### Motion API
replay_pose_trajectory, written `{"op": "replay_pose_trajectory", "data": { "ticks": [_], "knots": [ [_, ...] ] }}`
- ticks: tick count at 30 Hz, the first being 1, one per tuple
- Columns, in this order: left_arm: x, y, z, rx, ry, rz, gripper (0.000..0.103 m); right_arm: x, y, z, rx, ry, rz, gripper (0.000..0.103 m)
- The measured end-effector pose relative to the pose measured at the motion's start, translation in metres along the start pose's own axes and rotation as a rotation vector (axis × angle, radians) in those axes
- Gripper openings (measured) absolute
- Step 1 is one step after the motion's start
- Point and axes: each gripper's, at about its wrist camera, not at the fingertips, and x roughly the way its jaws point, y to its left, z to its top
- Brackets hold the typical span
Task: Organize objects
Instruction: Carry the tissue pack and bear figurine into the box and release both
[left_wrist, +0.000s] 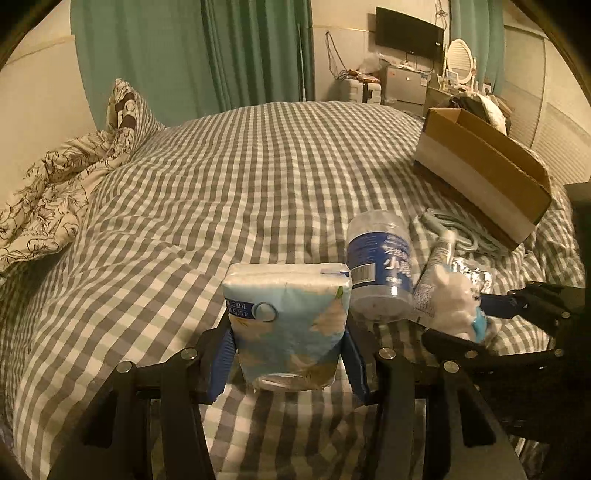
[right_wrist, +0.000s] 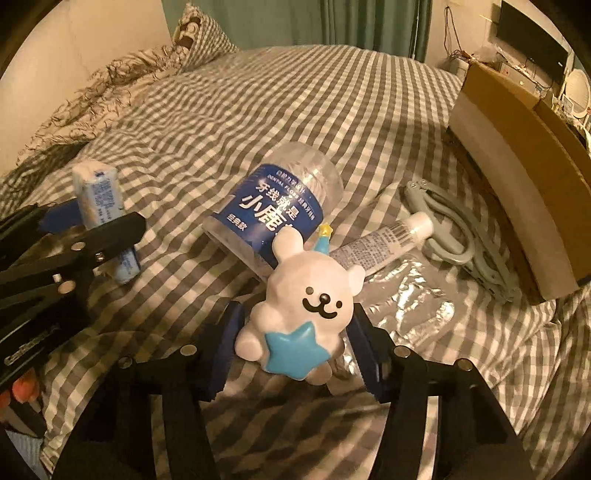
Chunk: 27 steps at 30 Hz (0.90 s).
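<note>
The left tool (left_wrist: 288, 354) pinches a tissue pack (left_wrist: 288, 321) between its blue pads, held up over the checked bed (left_wrist: 240, 177). The pack stands tall, its long side running from 6 to 12 o'clock, and the small writing on it is too blurry to read. The right tool (right_wrist: 295, 350) pinches a white bear toy (right_wrist: 303, 306) that hugs a blue star and faces the camera, head toward 12 o'clock. Just behind the toy a clear jar (right_wrist: 280, 210) lies on its side, pointing toward 1 o'clock. Its blue label says "DENTAL FLOSS" with big Chinese words under it. At 3 o'clock from the jar lies a white tube (right_wrist: 388, 240) with tiny print, touching some shiny plastic wrap (right_wrist: 410, 295). Grey scissors (right_wrist: 447, 236) lie near the tube's cap. A cardboard box (right_wrist: 517, 177) sits at the bed's right edge, at 2 o'clock. A flowery blanket (left_wrist: 51, 192) is bunched up at 10 o'clock.
</note>
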Motion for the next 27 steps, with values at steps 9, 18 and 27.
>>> {"op": "replay_pose_trajectory", "data": {
  "ticks": [9, 18, 27],
  "knots": [
    [-0.05, -0.042, 0.042, 0.037, -0.106, -0.106, 0.053, -0.095, -0.027, 0.001, 0.01, -0.177, -0.001, 0.057],
    [-0.085, -0.142, 0.139, 0.185, -0.253, -0.213, 0.053, -0.204, -0.126, 0.038, 0.017, -0.317, -0.109, 0.057],
    [-0.014, -0.229, 0.197, 0.277, -0.228, -0.23, 0.053, -0.207, -0.223, 0.065, 0.08, -0.311, -0.189, 0.057]
  ]
}}
